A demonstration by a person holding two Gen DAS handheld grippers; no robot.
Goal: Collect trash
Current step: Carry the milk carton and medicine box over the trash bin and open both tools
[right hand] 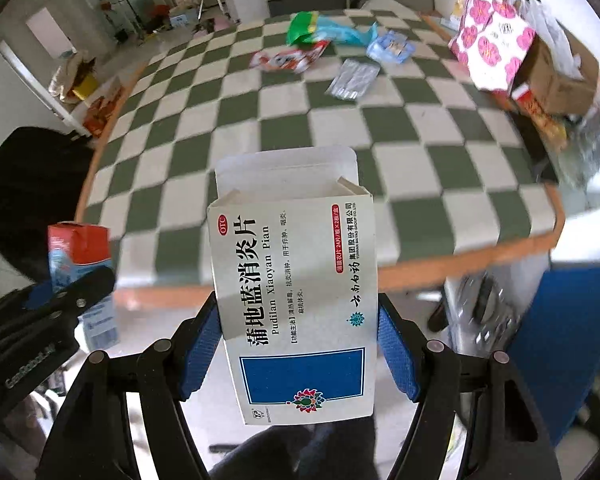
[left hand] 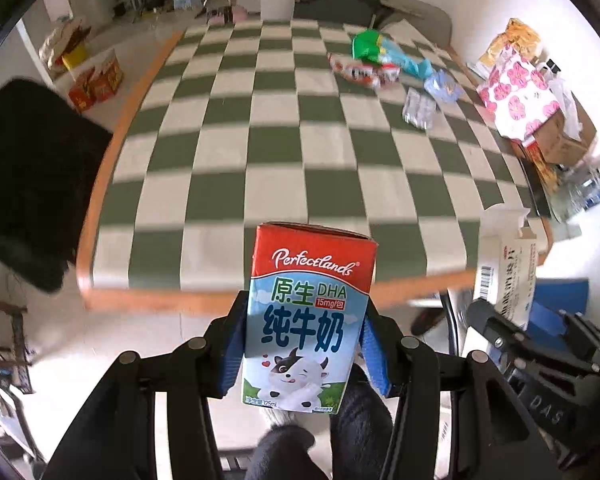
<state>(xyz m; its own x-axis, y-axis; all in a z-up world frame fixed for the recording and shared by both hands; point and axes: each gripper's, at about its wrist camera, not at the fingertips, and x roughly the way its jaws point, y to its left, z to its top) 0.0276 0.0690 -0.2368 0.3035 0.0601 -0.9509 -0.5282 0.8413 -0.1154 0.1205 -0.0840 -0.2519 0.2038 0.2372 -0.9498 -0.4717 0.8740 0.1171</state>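
My left gripper (left hand: 302,344) is shut on a small milk carton (left hand: 308,312), red on top and blue below, held upright just off the near edge of the checkered table (left hand: 260,152). My right gripper (right hand: 298,344) is shut on a white medicine box (right hand: 296,280) with an open top flap, also held off the near table edge. The carton also shows in the right wrist view (right hand: 80,256), the box in the left wrist view (left hand: 508,272). Several wrappers lie at the table's far right: a green bag (left hand: 366,44), a red-white wrapper (left hand: 360,70), a silver blister pack (left hand: 418,110).
A black chair back (left hand: 32,176) stands to the left of the table. A floral box (left hand: 518,92) and a cardboard box (left hand: 564,140) crowd the table's right edge. A blue object (right hand: 568,340) stands at the lower right. Boxes sit on the floor far left.
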